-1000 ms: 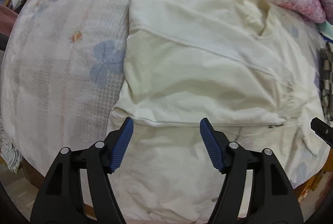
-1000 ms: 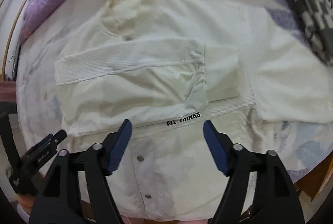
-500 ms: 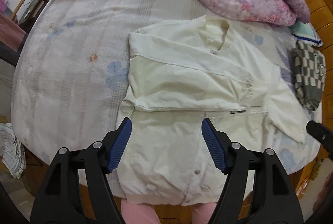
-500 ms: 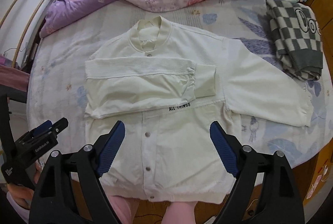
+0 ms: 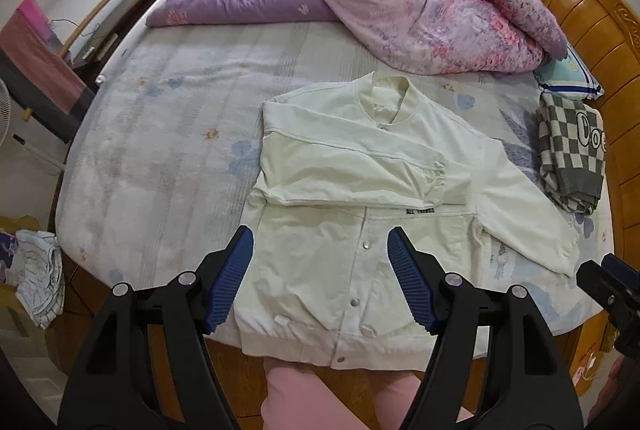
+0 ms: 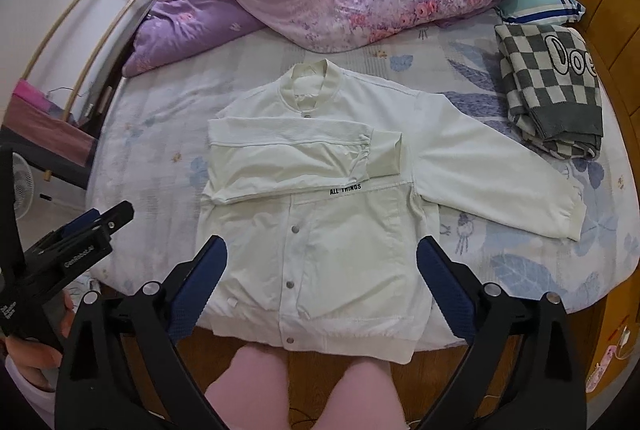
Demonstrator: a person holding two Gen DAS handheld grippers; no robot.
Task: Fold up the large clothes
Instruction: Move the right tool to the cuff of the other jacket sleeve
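Jacket (image 6: 320,198); "ALL THINGS" legible rightward only

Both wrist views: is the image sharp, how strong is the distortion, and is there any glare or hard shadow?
Left wrist view: sharp; the fisheye bends the wooden headboard and bed edge, corners are black; soft even light on the white snap-button jacket, no glare. Right wrist view: equally sharp, the black "ALL THINGS" print is readable; only faint shadows under the folded sleeve.
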